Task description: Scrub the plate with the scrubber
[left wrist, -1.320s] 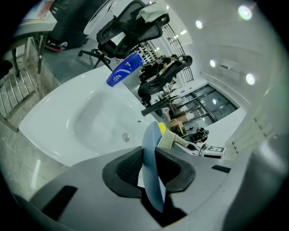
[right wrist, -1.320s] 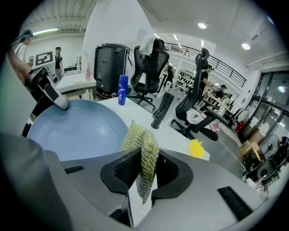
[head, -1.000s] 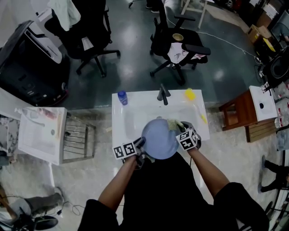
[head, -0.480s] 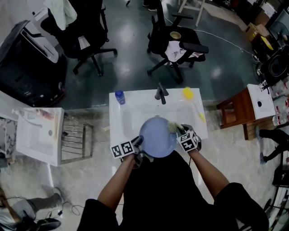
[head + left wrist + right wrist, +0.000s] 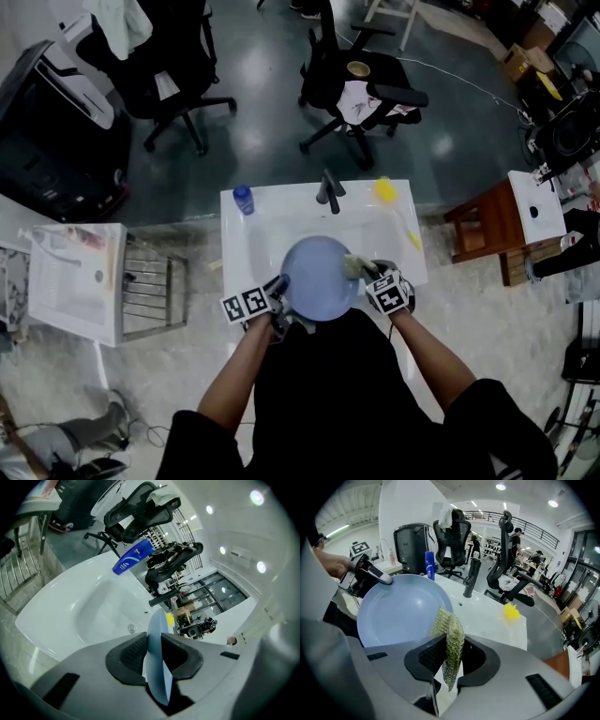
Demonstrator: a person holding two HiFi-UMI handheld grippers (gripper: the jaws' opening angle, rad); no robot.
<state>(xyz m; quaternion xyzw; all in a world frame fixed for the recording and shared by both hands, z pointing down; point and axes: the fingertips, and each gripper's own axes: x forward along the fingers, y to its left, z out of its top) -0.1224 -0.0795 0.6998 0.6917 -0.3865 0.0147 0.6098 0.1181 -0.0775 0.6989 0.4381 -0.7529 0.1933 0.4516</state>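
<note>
1. Left gripper view, bottom centre: my left gripper (image 5: 154, 654) is clamped on the pale blue plate (image 5: 157, 672), which stands edge-on between the pads.
2. Right gripper view: my right gripper (image 5: 452, 656) pinches the green scrubber (image 5: 451, 639), which lies against the plate's right edge.
3. Head view, centre: I see the plate held over the white sink (image 5: 248, 239). A blue bottle (image 5: 243, 198) and the faucet (image 5: 328, 190) stand at the sink's upper rim.
</note>
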